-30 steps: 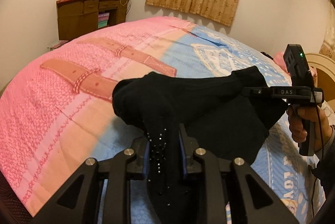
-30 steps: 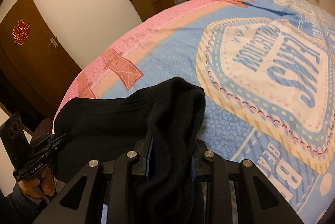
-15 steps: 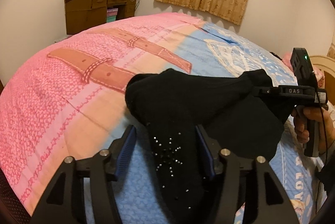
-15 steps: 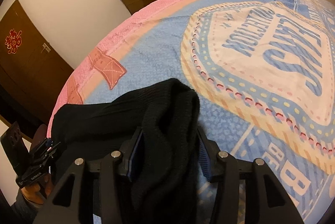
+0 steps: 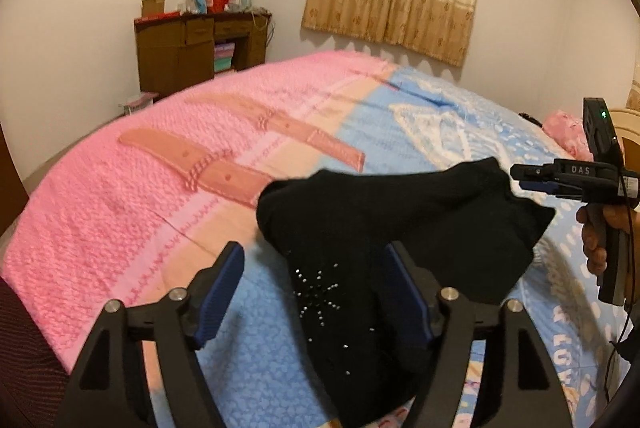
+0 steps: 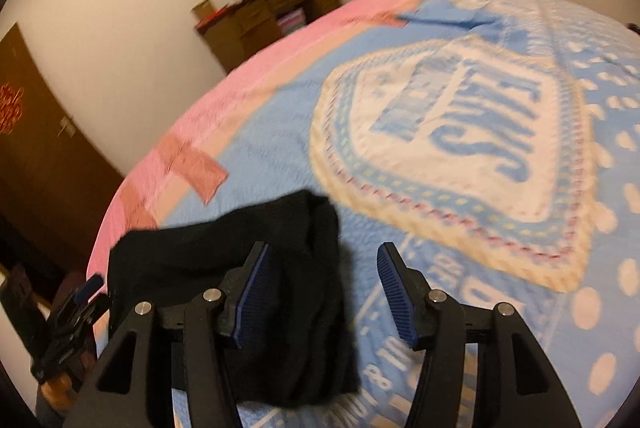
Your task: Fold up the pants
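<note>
The black pants (image 5: pixel 384 228) lie bunched on the bed (image 5: pixel 120 196), on the blue part of its cover. The left tool (image 5: pixel 316 292) is opening, pads clear of the cloth lying between them; the right tool (image 6: pixel 324 292) is opening too — its left pad sits beside the fabric, not pressing. Seen from the left, "DAS" reads on the right tool's body. The big blue lettering beyond the pants is upside down and blurred — unreadable. The pants' near end is cut off.

Black claw (image 5: pixel 312 292), blue ribbed pads (image 5: pixel 218 298), silver screws.
</note>
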A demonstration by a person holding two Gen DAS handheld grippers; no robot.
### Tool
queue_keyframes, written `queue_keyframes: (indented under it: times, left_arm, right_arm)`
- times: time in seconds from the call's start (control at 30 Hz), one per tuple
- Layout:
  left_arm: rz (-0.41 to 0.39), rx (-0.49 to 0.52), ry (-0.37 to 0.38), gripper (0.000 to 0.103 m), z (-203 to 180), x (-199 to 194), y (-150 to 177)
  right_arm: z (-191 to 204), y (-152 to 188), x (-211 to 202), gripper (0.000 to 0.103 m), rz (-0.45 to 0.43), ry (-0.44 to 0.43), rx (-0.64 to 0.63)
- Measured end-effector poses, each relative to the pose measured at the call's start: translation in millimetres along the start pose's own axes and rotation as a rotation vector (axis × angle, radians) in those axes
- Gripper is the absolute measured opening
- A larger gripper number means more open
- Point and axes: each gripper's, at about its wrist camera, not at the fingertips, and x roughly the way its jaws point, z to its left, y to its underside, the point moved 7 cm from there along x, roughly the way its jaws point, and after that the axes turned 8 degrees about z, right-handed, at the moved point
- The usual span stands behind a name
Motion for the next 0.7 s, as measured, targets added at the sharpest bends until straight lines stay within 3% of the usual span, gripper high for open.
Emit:
queue_keyframes:
  times: [0.2,0.47,0.53,0.7]
  left_arm:
    - [-0.028,0.039,0.016,0.076,-14.6,-19.9,-2.3]
    - [-0.046,0.061,0.057,0.083,-34.0,-48.9,6.6]
    - [-0.051,0.070,0.071,0.090,-40.8,-54.7,9.4]
    - [-0.071,0.097,0.097,0.093,-58.1,-65.9,10.2]
  right_arm:
    - [10.5,13.0,-39.4,0.057,-0.081,0.040,-0.021]
    - [44.0,76.0,-90.1,0.057,-0.194,0.175,-0.097]
    - [53.7,91.8,-103.6,0.058,-0.226,0.196,-0.118]
    - [72.1,116.0,-129.5,0.069,-0.290,0.213,-0.153]
